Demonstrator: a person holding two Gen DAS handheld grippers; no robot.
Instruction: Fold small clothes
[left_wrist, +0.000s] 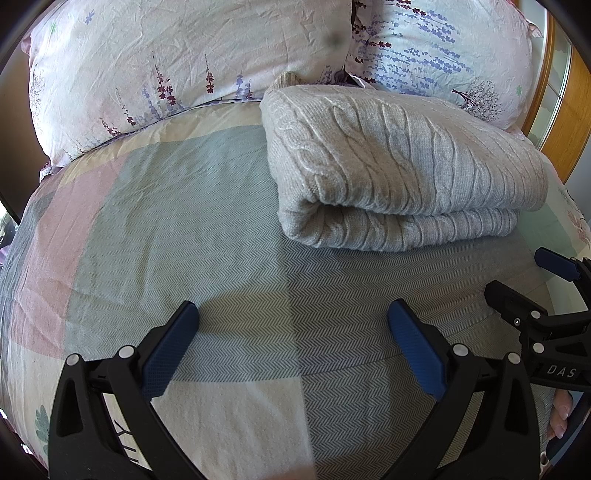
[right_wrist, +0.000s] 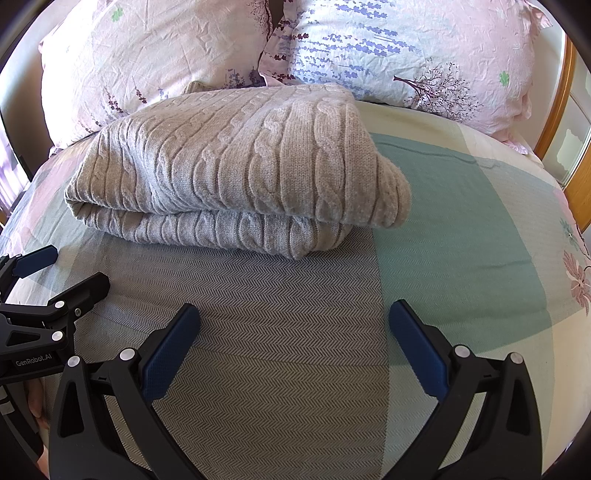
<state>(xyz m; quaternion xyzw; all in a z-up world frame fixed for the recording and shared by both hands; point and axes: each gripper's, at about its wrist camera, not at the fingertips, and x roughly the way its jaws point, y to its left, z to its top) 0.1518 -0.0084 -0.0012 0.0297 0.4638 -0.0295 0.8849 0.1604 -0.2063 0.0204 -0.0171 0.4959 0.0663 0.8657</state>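
A grey cable-knit sweater (left_wrist: 399, 166) lies folded in a thick stack on the patchwork bed sheet (left_wrist: 184, 229), close to the pillows. It also shows in the right wrist view (right_wrist: 236, 166). My left gripper (left_wrist: 291, 314) is open and empty, hovering over the sheet short of the sweater and to its left. My right gripper (right_wrist: 293, 314) is open and empty, over the sheet in front of the sweater's right end. Each gripper shows at the edge of the other's view: the right gripper (left_wrist: 524, 280) and the left gripper (right_wrist: 66, 269).
Two floral pillows (left_wrist: 177, 62) (right_wrist: 413, 55) lie behind the sweater at the head of the bed. A wooden bed frame (right_wrist: 557, 110) curves along the right side. The sheet (right_wrist: 461, 229) stretches between the grippers and the sweater.
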